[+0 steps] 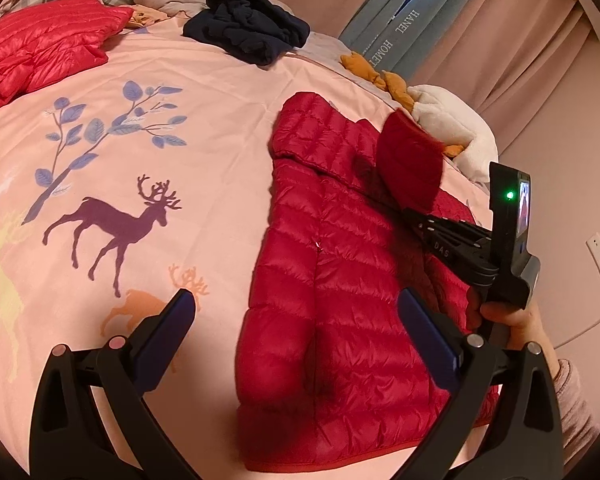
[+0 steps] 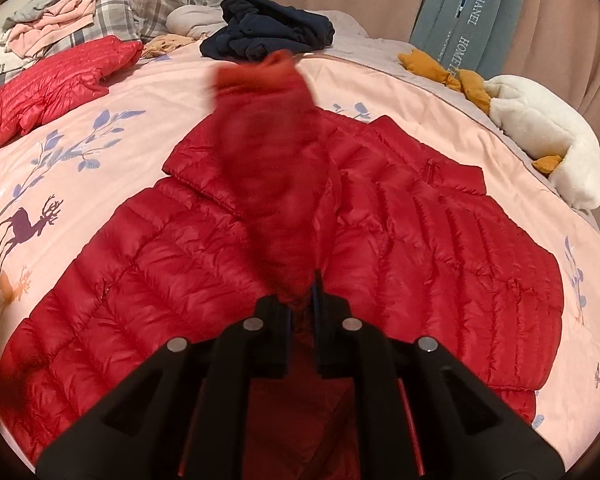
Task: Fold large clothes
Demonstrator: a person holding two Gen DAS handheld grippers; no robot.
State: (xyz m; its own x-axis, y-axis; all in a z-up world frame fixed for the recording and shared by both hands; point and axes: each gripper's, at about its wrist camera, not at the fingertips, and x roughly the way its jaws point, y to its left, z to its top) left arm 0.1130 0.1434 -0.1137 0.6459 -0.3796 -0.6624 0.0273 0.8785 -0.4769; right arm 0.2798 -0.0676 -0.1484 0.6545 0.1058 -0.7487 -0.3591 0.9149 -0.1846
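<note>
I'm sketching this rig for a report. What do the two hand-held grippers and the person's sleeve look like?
The left hand-held gripper has black angular arms with round silver pivot pins and dark blue finger pads. The right hand-held gripper is black too, lettered "DAS", with a small screen and a green light on its body. The sleeve is a pinkish-grey knit.

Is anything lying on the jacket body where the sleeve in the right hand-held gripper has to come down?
Nothing visible. The right hand-held gripper holds the sleeve above the red puffer jacket, whose quilted body looks bare.
</note>
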